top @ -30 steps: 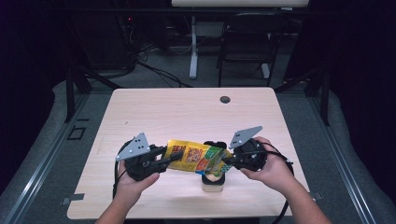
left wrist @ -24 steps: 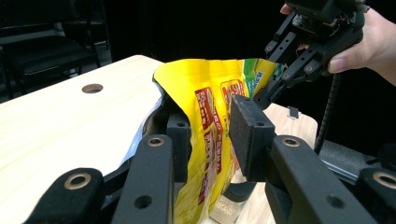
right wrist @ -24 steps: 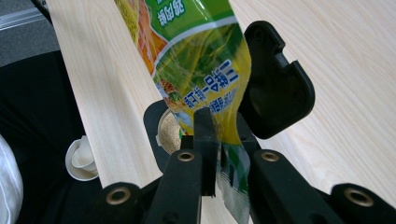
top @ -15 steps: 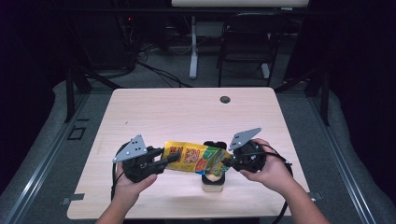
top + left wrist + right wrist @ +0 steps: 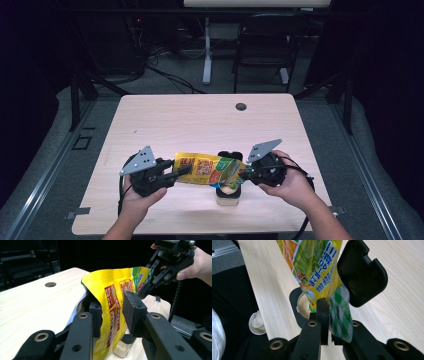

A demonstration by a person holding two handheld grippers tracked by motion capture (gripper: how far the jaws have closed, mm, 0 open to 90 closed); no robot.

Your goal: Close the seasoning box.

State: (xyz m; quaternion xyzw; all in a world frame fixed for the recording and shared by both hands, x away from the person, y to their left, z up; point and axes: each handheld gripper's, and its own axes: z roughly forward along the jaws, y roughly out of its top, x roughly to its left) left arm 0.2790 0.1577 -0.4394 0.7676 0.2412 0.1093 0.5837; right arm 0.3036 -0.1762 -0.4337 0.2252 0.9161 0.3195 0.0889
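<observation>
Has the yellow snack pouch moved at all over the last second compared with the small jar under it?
Yes, slightly: the yellow snack pouch has slid left and dipped a little over the small jar, which stayed put on the wooden table.

Table (image 5: 165, 120) was pale wood-grain, smooth, matt. Yellow pouch (image 5: 207, 169) looked glossy printed plastic film, crinkled. Container lid (image 5: 362, 272) was matt black plastic; left gripper (image 5: 112, 312) pads (image 5: 133, 312) looked rough black foam.
</observation>
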